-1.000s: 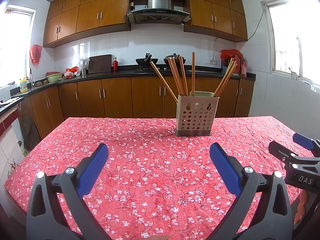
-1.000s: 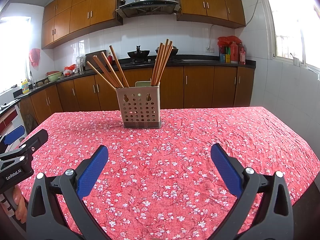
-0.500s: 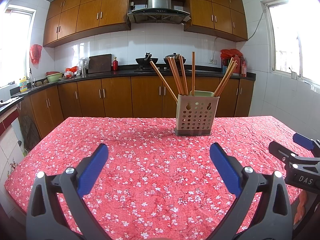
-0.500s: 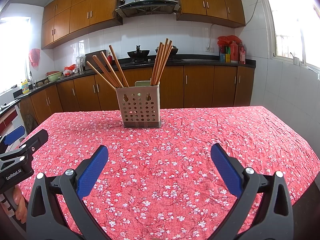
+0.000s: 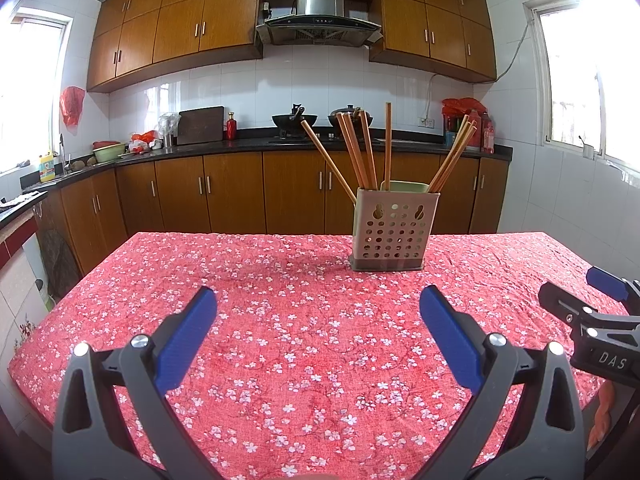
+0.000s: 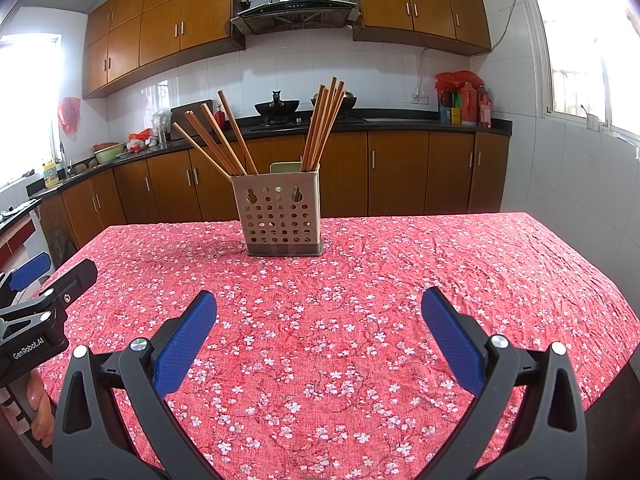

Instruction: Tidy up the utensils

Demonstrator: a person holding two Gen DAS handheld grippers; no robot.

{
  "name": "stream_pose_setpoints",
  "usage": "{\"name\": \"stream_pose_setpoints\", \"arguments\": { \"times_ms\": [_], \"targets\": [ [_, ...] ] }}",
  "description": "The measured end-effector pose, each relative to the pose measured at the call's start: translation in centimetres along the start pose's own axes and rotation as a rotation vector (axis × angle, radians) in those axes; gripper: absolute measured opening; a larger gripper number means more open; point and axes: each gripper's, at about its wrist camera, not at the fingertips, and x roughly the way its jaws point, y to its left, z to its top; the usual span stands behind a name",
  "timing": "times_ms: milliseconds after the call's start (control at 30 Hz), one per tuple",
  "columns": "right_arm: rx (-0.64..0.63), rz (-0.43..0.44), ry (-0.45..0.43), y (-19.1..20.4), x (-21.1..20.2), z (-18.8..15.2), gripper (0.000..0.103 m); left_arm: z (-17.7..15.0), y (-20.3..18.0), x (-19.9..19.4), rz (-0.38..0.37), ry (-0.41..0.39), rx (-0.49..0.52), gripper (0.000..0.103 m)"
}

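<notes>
A beige perforated utensil holder stands on the red floral tablecloth, toward the far side; it also shows in the right wrist view. Several wooden chopsticks stand in it, split into a left bunch and a right bunch. My left gripper is open and empty, low over the near part of the table. My right gripper is open and empty beside it. Each gripper appears at the edge of the other's view.
Wooden kitchen cabinets and a black counter with a wok run behind the table. A range hood hangs above. Windows are at left and right. The table's edges fall off at left and right.
</notes>
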Motion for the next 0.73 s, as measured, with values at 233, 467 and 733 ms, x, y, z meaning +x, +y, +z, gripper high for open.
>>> {"name": "stream_pose_setpoints", "arguments": {
  "times_ms": [233,467,733],
  "targets": [
    [0.001,0.0,0.001,0.04,0.0,0.0,0.101,0.02,-0.15,0.21,0.0,0.003,0.001,0.099],
    [0.001,0.001,0.001,0.04,-0.02,-0.01,0.101,0.19,0.1,0.37,0.01,0.006,-0.01,0.099],
    [0.002,0.0,0.001,0.05,0.0,-0.01,0.101,0.23,0.16,0.21,0.004,0.013,-0.009,0.099]
  ]
}}
